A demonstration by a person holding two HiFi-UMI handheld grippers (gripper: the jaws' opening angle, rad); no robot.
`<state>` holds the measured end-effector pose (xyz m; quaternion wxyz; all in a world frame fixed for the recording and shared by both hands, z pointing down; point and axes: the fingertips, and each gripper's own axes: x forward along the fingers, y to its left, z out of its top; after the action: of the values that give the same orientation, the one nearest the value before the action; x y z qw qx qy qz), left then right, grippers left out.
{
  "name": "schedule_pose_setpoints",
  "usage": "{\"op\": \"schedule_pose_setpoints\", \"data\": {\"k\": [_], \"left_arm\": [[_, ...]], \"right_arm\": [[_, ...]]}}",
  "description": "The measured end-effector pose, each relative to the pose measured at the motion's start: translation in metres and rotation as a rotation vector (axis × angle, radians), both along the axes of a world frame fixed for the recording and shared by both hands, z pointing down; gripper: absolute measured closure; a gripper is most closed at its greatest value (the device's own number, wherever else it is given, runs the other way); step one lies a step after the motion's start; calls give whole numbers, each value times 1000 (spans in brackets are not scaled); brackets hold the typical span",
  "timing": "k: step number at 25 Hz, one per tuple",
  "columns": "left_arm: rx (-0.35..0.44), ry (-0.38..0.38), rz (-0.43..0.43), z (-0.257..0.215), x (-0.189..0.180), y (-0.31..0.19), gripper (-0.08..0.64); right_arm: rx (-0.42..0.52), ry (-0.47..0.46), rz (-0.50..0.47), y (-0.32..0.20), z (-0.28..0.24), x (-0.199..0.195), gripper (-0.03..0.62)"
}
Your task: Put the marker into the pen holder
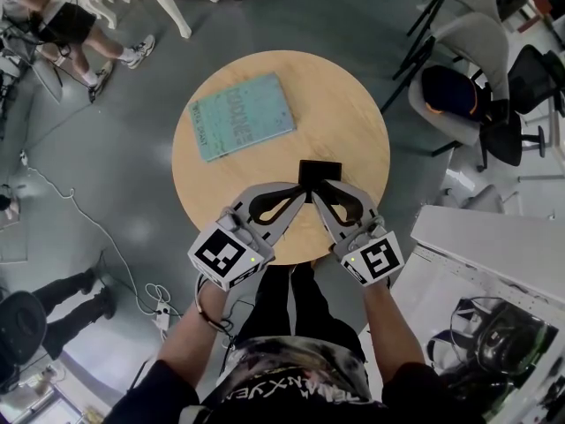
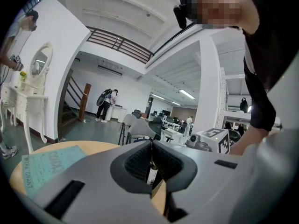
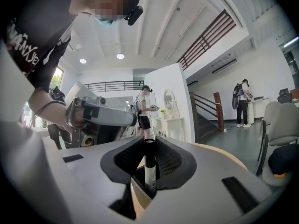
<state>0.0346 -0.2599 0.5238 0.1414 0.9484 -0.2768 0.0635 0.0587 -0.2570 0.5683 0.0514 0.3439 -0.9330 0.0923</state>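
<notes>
Book [image 1: 240, 116] lies far-left on the table [image 1: 353, 122] — pen holder [image 1: 320, 171] nearer, toward the right.

Lower end of the marker [image 3: 149, 171] is hidden, and jaws cover the near edge of the pen holder [image 1: 319, 171].

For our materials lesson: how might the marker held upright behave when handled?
The marker looks stiff: its barrel stands straight in the right hand-held gripper. Slim, so probably light. Being round, it would likely roll if laid flat.
</notes>
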Motion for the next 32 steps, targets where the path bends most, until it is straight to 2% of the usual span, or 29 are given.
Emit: {"op": "schedule_pose_setpoints", "data": {"k": [8,15,25,32], "left_arm": [[1,5,-8,1,0,2,535],[3,4,-13,-1,0,3,535],[7,1,-17,-5,-1,3,535],[15,-1,-20,-10,0,4,534]], "right_arm": [[9,49,5,-2,6,-2,517],[-59,108,22,0,25,6,517],[-54,86,29,-1,19,6,512],[-49,89,6,2,12,2,471]]}}
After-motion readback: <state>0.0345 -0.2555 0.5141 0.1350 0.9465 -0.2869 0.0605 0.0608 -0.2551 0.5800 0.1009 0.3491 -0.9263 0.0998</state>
